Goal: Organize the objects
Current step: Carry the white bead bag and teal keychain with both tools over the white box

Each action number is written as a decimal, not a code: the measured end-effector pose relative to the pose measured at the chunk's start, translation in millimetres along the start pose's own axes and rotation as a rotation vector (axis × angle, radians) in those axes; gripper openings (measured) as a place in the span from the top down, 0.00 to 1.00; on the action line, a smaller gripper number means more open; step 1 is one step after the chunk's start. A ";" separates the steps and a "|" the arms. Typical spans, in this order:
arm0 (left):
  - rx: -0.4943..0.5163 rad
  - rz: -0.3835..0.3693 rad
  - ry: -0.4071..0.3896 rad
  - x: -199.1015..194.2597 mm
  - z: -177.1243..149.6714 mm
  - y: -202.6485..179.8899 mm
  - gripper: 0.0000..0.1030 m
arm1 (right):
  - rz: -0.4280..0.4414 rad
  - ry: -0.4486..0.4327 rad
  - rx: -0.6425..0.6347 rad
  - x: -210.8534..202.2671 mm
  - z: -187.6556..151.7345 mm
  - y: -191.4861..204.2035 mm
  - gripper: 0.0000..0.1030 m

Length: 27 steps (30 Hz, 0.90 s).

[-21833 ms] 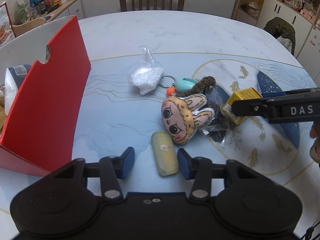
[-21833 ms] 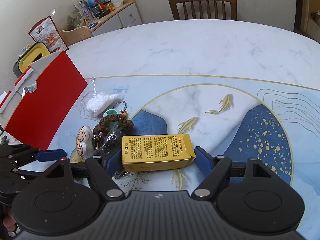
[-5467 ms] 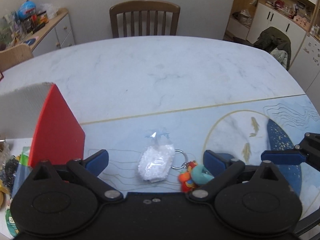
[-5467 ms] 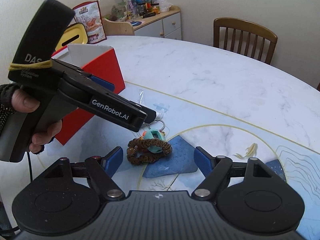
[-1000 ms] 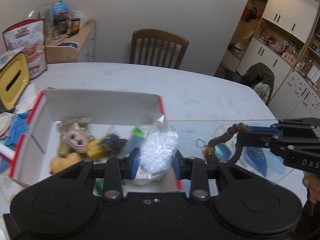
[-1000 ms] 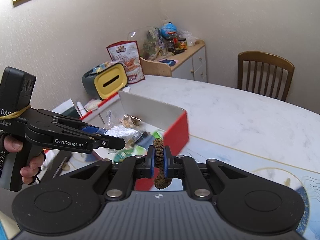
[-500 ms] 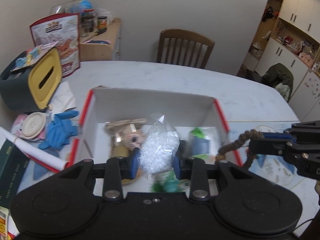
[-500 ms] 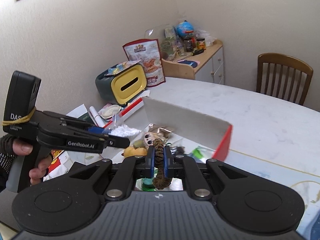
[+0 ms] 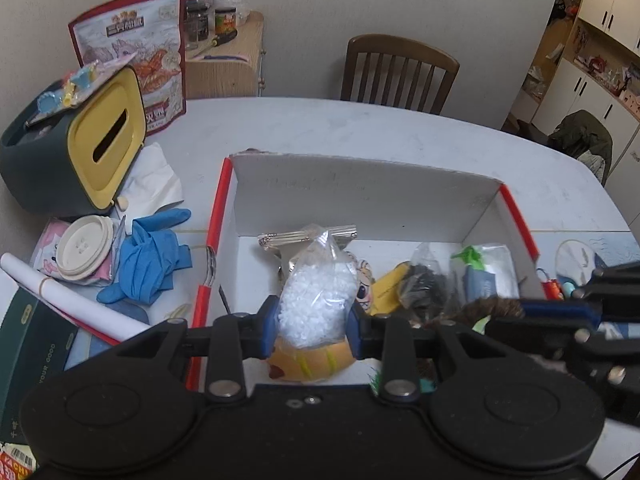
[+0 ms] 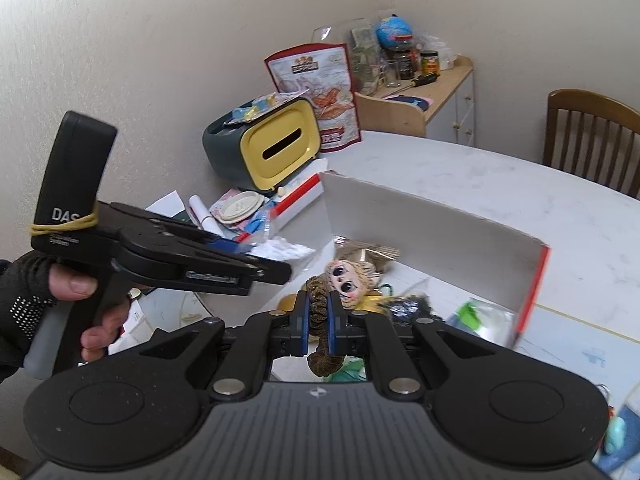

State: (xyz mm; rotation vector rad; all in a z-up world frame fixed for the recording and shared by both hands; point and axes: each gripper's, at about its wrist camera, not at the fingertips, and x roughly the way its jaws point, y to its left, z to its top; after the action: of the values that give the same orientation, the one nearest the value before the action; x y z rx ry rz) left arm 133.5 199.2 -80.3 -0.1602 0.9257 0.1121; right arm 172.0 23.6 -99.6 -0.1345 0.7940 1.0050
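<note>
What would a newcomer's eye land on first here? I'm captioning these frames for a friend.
Probably the clear plastic bag of white granules, clamped in the left hand-held gripper above the red-and-white cardboard box. Next, the brown braided cord loop pinched in the right hand-held gripper, with a big-eyed plush doll lying in the box beyond it.

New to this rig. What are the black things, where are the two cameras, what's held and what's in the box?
No robot arm here: a person holds one handheld two-finger tool in each hand, with a fisheye camera on each looking along its fingers. The left view shows the left tool shut on a clear bag of white beads, over the red and white box. The right view shows the right tool shut on a brown braided loop. In the box lie a plush doll and some packets. A tissue holder stands beside it.
</note>
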 end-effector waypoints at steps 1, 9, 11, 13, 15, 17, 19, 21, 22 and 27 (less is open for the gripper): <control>0.005 0.002 0.005 3.3 0.6 0.0 0.69 | 0.004 0.005 0.003 5.1 0.6 1.2 0.92; 0.043 0.003 0.043 27.6 1.0 -2.1 0.69 | -0.010 0.070 0.026 46.1 -6.6 -1.9 0.92; 0.046 -0.002 0.050 32.3 0.7 -2.3 0.69 | -0.023 0.089 0.034 53.4 -10.3 -5.0 0.92; 0.053 -0.008 0.057 36.1 0.9 -3.6 0.69 | -0.037 0.109 0.038 58.3 -14.0 -8.0 0.92; 0.062 -0.011 0.063 38.8 0.4 -5.3 0.69 | -0.051 0.125 0.035 62.6 -17.1 -10.3 0.92; 0.068 -0.011 0.072 41.6 -0.9 -6.0 0.69 | -0.067 0.148 0.020 66.0 -20.1 -11.1 0.92; 0.069 -0.009 0.082 44.2 -2.4 -5.7 0.69 | -0.094 0.166 0.000 68.6 -22.8 -10.0 0.92; 0.066 -0.011 0.090 46.1 -3.8 -4.3 0.69 | -0.105 0.170 -0.008 69.7 -24.9 -10.6 0.92; 0.066 -0.010 0.093 46.8 -4.6 -3.9 0.69 | -0.105 0.173 -0.005 70.2 -25.8 -11.5 0.92; 0.050 -0.035 0.109 50.2 -7.5 -3.7 0.69 | -0.110 0.172 -0.015 65.9 -26.8 -12.8 0.91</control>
State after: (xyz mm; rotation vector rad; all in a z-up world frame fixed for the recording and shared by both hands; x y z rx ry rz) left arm 158.2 195.5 -124.6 -0.1372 1.0332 0.0480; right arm 186.8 50.8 -164.9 -0.2775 0.9262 0.9033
